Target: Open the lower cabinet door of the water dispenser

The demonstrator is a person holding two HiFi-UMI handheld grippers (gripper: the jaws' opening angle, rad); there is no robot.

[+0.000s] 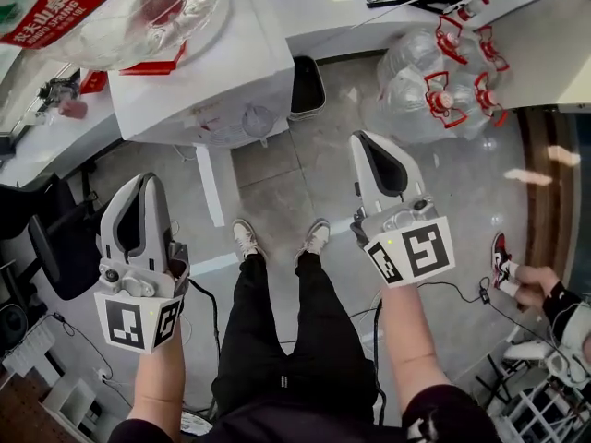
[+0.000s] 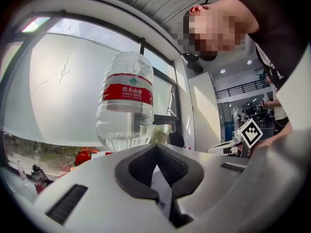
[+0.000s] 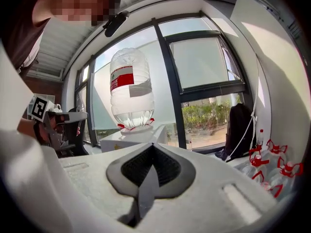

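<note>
Head view looks steeply down at the white water dispenser (image 1: 217, 67), which stands at the top centre with a large clear water bottle (image 1: 152, 7) with a red label set upside down on it. From the dispenser's front a narrow white panel juts out over the floor (image 1: 286, 173) toward the person's shoes (image 1: 246, 240); it looks like the lower cabinet door (image 1: 211, 187) seen edge-on and swung outward. The left claw (image 1: 148, 179) hangs in front of the dispenser and to the left of that door, well apart from both. The right claw (image 1: 362, 138) is held in front of the dispenser on its right side, also touching nothing. Both gripper views look roughly level across the room. In the left gripper view the left claw's dark pads meet at the tip with nothing between them, and the bottle rises behind; in the right gripper view the right claw is likewise closed and empty, with the dispenser and bottle farther off before a window (image 3: 204, 62). A black bin (image 1: 307, 86) stands just beside the dispenser on its right, and farther right of it a cluster of empty bottles (image 1: 434, 72) with red caps lies on the floor.
</note>
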